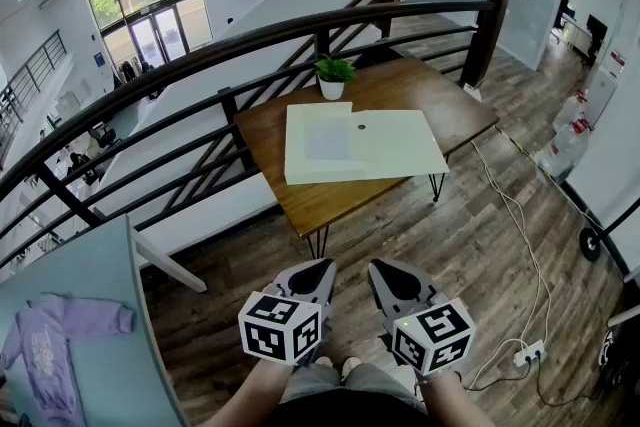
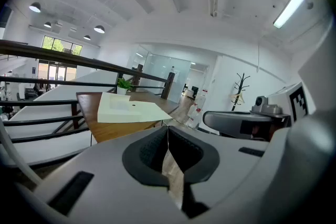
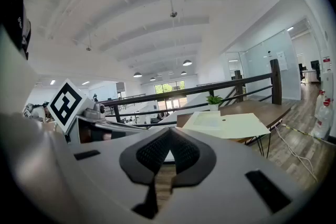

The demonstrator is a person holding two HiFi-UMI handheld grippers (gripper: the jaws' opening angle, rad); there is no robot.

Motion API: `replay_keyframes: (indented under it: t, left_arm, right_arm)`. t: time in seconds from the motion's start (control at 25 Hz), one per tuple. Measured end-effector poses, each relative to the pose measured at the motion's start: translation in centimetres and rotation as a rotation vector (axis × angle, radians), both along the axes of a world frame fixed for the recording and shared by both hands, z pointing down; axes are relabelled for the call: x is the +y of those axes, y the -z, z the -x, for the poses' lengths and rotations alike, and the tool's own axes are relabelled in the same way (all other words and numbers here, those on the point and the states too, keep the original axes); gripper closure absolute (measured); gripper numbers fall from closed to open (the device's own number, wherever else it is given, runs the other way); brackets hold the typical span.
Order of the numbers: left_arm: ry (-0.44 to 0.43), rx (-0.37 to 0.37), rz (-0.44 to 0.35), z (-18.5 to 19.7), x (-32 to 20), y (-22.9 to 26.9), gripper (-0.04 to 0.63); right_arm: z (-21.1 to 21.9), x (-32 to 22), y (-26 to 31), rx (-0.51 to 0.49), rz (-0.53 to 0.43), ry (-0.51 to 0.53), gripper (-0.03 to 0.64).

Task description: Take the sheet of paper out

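- Wood table (image 1: pixel 300 200): well apart from both grippers, so nothing's in reach yet. A floor cable (image 1: pixel 520 235) runs off its right corner and could snag a foot on approach.
- Cream folder (image 1: pixel 400 150): lies open mid-table, right flap close to the near-right corner. It's light and unpinned, so prob. slides w/ any pull and might go off the near edge.
- Sheet of paper (image 1: pixel 327 141): flat in the folder's left half. Thin, hard to pinch alone; jaws may grab the folder too, or crease it.
- Left gripper (image 1: pixel 318 267) & right gripper (image 1: pixel 385 269): both clenched on nothing, held low by the person's body. They must spread before contact, else the tips just shove the sheet.
- Potted plant (image 1: pixel 334 75): at the far edge, just behind the folder. A fwd push could tip it.
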State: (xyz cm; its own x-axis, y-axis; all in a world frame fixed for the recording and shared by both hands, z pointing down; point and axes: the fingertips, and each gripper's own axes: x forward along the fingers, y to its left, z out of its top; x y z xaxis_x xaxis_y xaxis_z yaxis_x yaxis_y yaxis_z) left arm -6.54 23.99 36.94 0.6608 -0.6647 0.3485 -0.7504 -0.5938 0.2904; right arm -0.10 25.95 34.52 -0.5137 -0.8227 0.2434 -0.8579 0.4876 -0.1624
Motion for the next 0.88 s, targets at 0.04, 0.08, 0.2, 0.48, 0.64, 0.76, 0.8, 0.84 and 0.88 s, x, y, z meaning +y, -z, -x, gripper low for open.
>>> replay_keyframes:
  t: [0.04, 0.08, 0.2, 0.48, 0.64, 0.76, 0.8, 0.84, 0.88]
  left_arm:
    - [0.006, -0.011, -0.007, 0.1, -0.3, 0.2, 0.577]
    - [0.012, -0.021, -0.013, 0.2, -0.5, 0.3, 0.577]
    - [0.034, -0.032, -0.02, 0.4, -1.1, 0.6, 0.577]
    - [0.05, -0.024, -0.008, -0.2, -1.3, 0.4, 0.577]
    - [0.05, -0.026, -0.014, -0.7, -1.3, 0.6, 0.577]
    - [0.051, -0.029, -0.017, -1.2, -1.5, 0.4, 0.577]
    - [0.052, -0.03, -0.019, -1.4, -1.6, 0.3, 0.577]
    - [0.056, -0.031, -0.019, -1.6, -1.6, 0.2, 0.577]
    - [0.061, -0.031, -0.018, -1.8, -1.7, 0.0, 0.577]
  right_arm:
    - [-0.2, -0.2, 0.1, 0.016, -0.006, -0.006, 0.591]
    - [-0.4, -0.3, 0.2, 0.029, -0.01, -0.012, 0.591]
    - [-0.9, -0.7, 0.3, 0.043, -0.01, -0.021, 0.591]
    - [-2.0, -0.9, 0.3, 0.038, -0.01, -0.035, 0.592]
    - [-2.3, -1.0, 0.3, 0.044, -0.006, -0.018, 0.591]
    - [-2.7, -1.1, 0.1, 0.024, -0.009, 0.008, 0.591]
    - [-2.9, -1.2, 0.1, 0.015, -0.01, 0.016, 0.591]
    - [-3.0, -1.2, 0.0, 0.008, -0.011, 0.023, 0.591]
    - [-3.2, -1.1, -0.2, 0.0, -0.009, 0.03, 0.591]
